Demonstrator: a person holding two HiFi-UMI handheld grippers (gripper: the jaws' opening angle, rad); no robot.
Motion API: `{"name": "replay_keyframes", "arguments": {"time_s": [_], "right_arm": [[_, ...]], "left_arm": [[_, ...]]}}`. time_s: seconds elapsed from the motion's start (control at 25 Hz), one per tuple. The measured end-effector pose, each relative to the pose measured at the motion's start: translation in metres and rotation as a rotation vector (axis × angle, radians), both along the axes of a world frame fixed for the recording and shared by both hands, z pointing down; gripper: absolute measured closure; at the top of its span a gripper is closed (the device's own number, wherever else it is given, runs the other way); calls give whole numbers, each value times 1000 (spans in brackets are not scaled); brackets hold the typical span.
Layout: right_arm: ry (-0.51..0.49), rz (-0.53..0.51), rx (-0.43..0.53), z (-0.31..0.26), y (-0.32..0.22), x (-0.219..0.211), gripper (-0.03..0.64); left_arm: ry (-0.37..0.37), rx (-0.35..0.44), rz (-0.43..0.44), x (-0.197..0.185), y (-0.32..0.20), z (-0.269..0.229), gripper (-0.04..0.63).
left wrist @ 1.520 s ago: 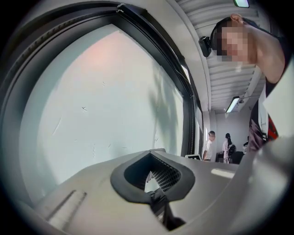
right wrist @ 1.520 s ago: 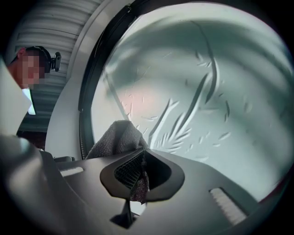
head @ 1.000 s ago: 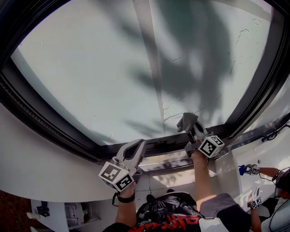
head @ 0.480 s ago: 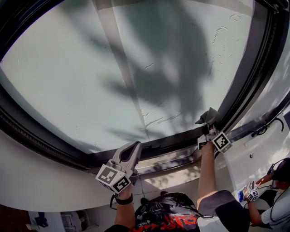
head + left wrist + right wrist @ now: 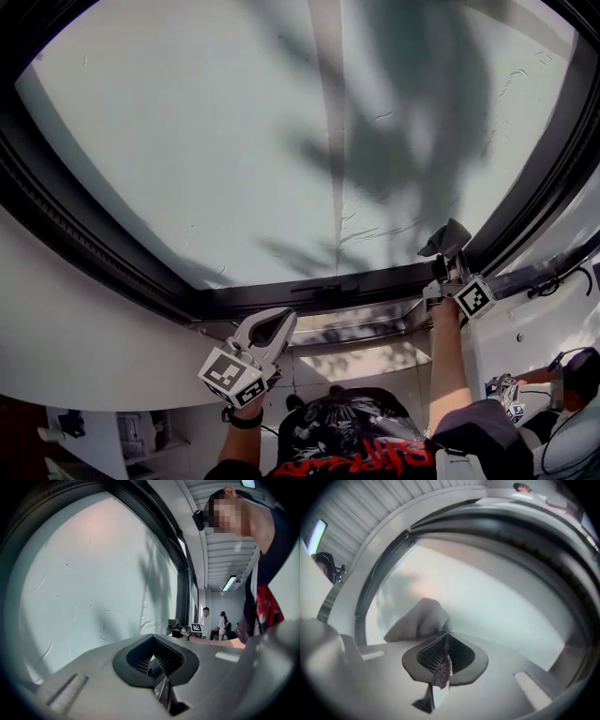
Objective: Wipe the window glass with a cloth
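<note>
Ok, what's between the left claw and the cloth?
Head view: only the dark bottom window frame and bare glass separate left claw and cloth.

Head view faces the window glass squarely; both gripper views skim it closely

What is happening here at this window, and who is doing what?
A person is cleaning a large window with two hand-held grippers. The right gripper has its jaws shut on a grey cloth and holds it at the window glass, near the lower right corner by the dark frame. The left gripper is lower, below the frame, with its jaws together and nothing between them.
</note>
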State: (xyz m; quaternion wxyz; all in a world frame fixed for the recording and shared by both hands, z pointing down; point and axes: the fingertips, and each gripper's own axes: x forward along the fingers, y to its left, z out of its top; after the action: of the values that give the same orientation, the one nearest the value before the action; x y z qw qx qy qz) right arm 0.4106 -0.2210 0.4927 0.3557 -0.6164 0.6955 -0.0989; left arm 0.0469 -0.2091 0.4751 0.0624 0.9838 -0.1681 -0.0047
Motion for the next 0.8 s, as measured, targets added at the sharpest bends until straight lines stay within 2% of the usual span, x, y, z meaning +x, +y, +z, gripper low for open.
{"name": "replay_keyframes", "arguments": {"time_s": [0.12, 0.2, 0.32, 0.4, 0.6, 0.8], "right_arm": [[34, -221, -65, 1, -37, -117, 600], [39, -350, -97, 9, -60, -190, 600], [67, -528, -93, 9, -86, -296, 600], [98, -626, -91, 10, -101, -365, 600], [212, -749, -187, 35, -145, -489, 601], [233, -820, -224, 50, -177, -567, 601]], "left_arm": [[-56, 31, 31, -25, 3, 14, 595], [-65, 41, 34, -37, 2, 13, 595], [-18, 47, -20, -67, 3, 2, 595], [21, 44, -93, -96, 2, -5, 595], [136, -31, -289, -153, 2, -12, 595], [126, -89, -359, -190, 7, 5, 595]]}}
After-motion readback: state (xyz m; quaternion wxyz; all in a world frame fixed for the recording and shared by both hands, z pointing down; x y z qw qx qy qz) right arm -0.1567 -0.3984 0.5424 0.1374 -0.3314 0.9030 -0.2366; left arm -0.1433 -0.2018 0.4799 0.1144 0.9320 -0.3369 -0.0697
